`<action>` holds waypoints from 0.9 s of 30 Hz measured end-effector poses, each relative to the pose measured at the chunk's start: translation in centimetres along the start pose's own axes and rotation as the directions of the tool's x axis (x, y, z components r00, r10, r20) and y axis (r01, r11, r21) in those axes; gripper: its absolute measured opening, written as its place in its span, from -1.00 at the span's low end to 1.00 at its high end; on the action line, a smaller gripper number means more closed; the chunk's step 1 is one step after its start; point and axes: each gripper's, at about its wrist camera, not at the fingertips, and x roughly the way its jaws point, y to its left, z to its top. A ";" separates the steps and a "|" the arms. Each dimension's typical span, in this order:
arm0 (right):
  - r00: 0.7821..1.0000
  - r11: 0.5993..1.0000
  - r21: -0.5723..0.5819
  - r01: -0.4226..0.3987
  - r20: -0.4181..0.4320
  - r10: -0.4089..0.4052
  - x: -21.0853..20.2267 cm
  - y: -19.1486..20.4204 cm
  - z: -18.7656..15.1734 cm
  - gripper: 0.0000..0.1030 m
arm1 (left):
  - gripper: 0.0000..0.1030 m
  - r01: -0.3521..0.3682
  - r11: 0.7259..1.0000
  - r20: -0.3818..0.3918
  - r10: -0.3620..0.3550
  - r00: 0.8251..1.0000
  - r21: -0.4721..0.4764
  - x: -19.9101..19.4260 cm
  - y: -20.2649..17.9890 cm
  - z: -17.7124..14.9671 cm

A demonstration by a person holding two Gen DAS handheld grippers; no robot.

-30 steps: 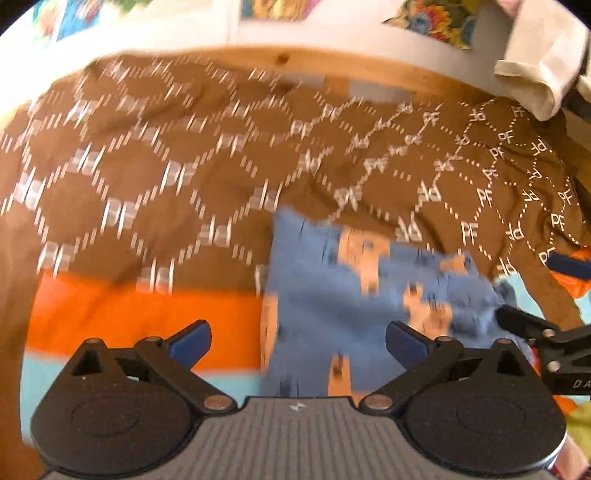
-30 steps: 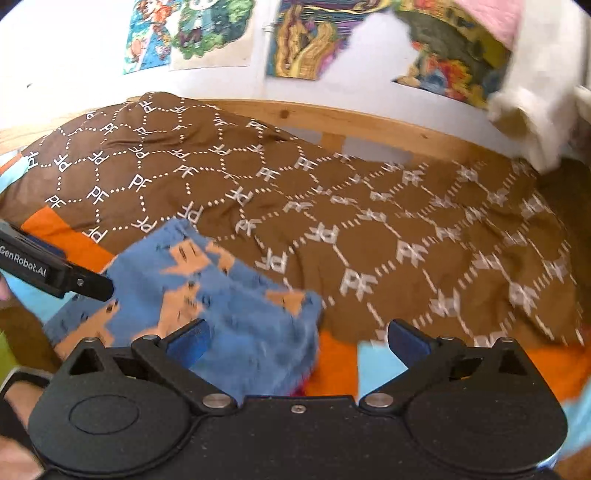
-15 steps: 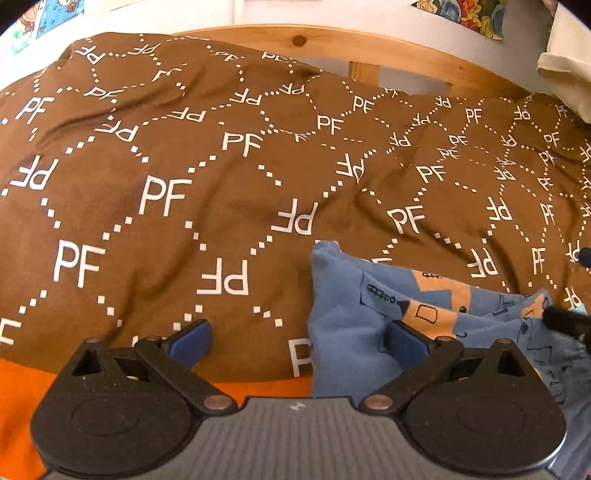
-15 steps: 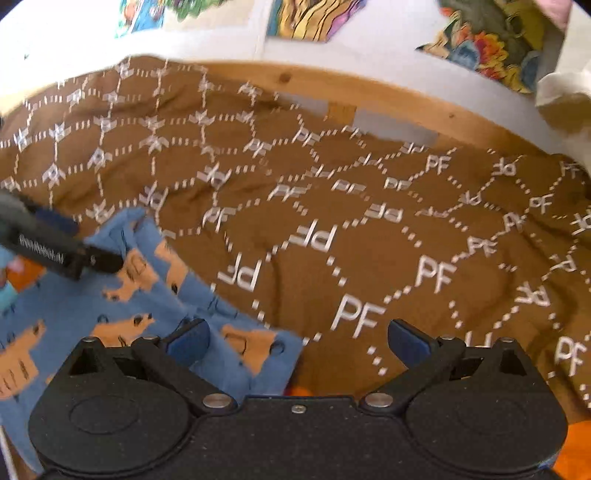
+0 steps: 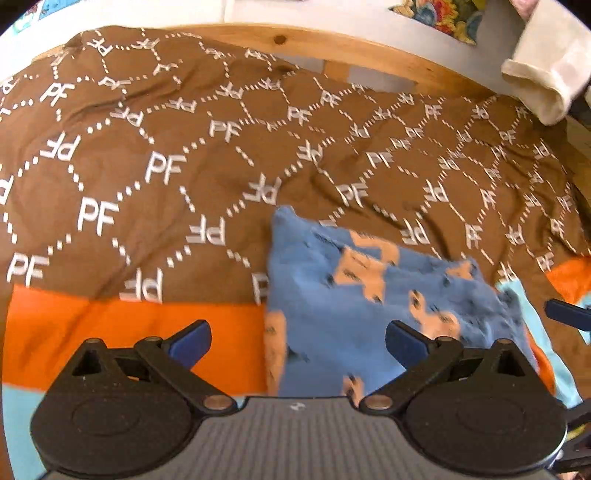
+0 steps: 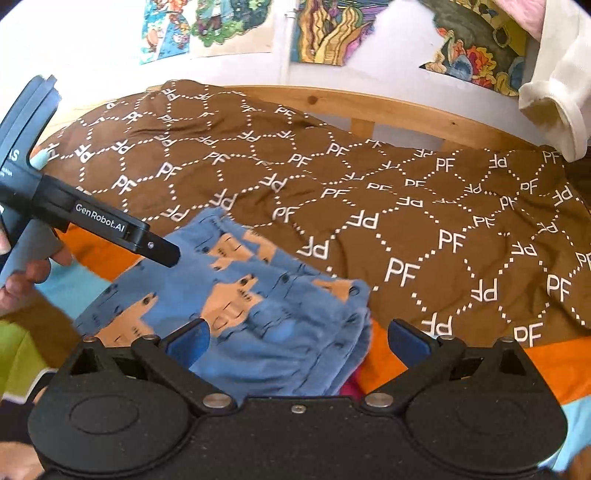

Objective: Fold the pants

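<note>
We hold both grippers over the bed, and the pants [image 6: 258, 299] lie in a folded blue bundle printed with orange-tan animal shapes, resting where the brown blanket [image 6: 406, 206] meets the orange stripe [image 5: 129, 328] of the bedding below it. In the left wrist view the left gripper [image 5: 297, 338] has its fingers wide apart, nothing between them, with the pants [image 5: 369, 295] just ahead and mostly toward the right finger; this view is a bit blurred, so the print is hard to make out. In the right wrist view the right gripper [image 6: 295, 338] also has its fingers spread apart and empty, the left finger [image 6: 186, 341] over the near edge of the bundle, though we cannot tell whether it touches the cloth. We see the left gripper [image 6: 162, 254] coming in from the left side of that view, its dark arm reading "GenRobot.AI" in white, the tip over the far left part of the pants, and a hand [image 6: 26, 273] gripping its handle. The blanket repeats white "PF" letters, some mirrored, inside dotted hexagons. Behind it runs the wooden bed frame [image 6: 388, 110], then a white wall with colourful posters [image 6: 328, 29]; no words on them are readable. A cream garment [image 6: 554, 92] hangs at the upper right.
</note>
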 end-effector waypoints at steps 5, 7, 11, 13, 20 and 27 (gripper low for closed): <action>0.993 1.000 -0.021 0.003 -0.117 -0.006 0.7 0.5 -2.0 0.99 | 0.99 0.002 0.999 -0.106 0.002 0.994 0.040 0.1 -0.7 -3.6; 0.987 1.000 0.018 0.000 -0.160 0.003 1.1 0.3 -3.1 0.99 | 0.99 -0.019 0.997 -0.093 0.026 0.995 0.071 -0.1 -1.0 -5.1; 0.986 0.994 0.113 -0.011 -0.163 0.030 0.6 -0.4 -4.0 0.99 | 0.99 -0.023 0.994 -0.108 0.034 0.994 0.102 -0.6 -1.2 -4.9; 0.987 0.994 0.107 -0.014 -0.159 0.031 0.2 -0.4 -4.0 0.99 | 0.99 0.004 0.996 -0.148 0.009 0.989 0.087 -0.6 -0.7 -4.5; 0.989 0.994 0.110 -0.025 -0.139 0.040 -0.8 -0.5 -4.1 0.99 | 1.00 0.047 0.997 -0.106 -0.040 0.993 0.057 -0.4 1.0 -5.6; 0.978 0.997 0.070 0.040 -0.209 -0.025 0.6 1.0 -5.0 0.99 | 1.00 -0.009 0.994 -0.049 0.015 0.999 0.104 -0.4 -0.3 -6.4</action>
